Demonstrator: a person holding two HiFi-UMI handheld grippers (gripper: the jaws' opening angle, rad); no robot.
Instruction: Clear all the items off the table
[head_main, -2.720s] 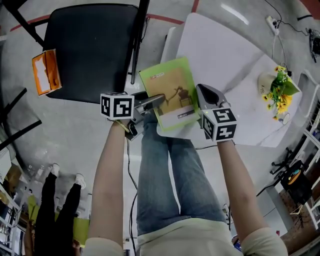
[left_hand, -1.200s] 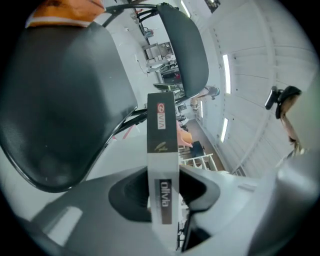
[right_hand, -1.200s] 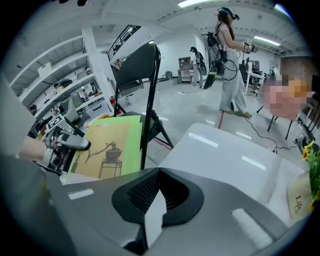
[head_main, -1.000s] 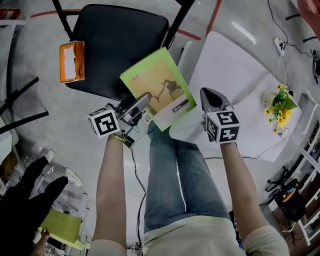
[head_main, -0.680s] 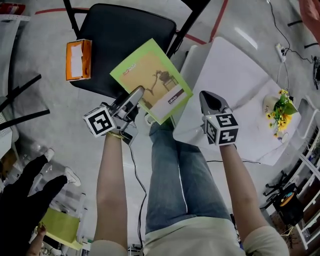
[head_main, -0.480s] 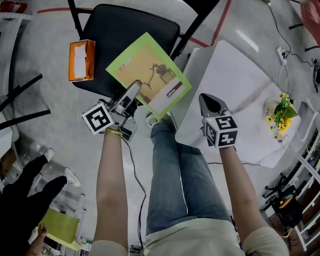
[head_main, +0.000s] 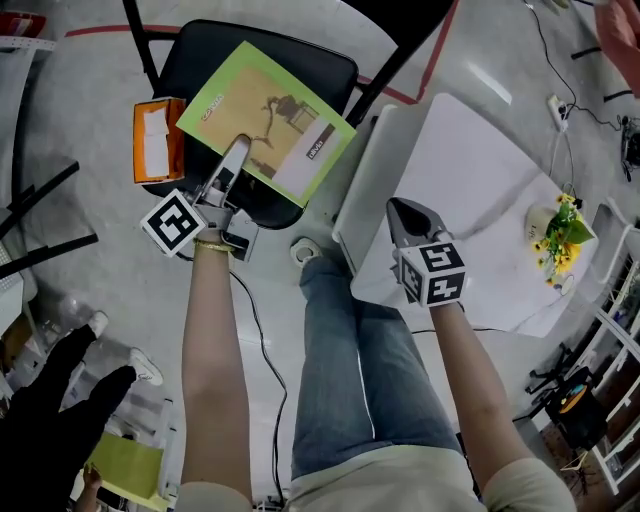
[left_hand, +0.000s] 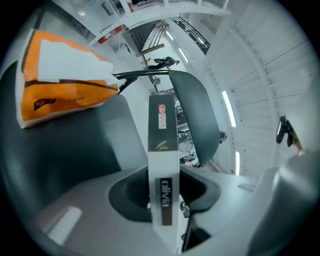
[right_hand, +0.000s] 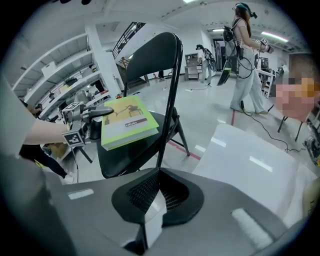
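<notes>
A green-covered book hangs level over the seat of a black folding chair, held by its near edge in my left gripper. In the left gripper view the book's white spine stands edge-on between the jaws. From the right gripper view the book and the left gripper show above the chair seat. My right gripper is shut and empty, hovering over the near left edge of the white table.
An orange tissue box lies on the chair seat's left side, also large in the left gripper view. A pot of yellow flowers stands at the table's far right. Cables cross the floor; a person stands behind the table.
My left gripper has carried the book leftward and away from the table, out over the chair seat. The right gripper has shifted slightly left along the table edge.
</notes>
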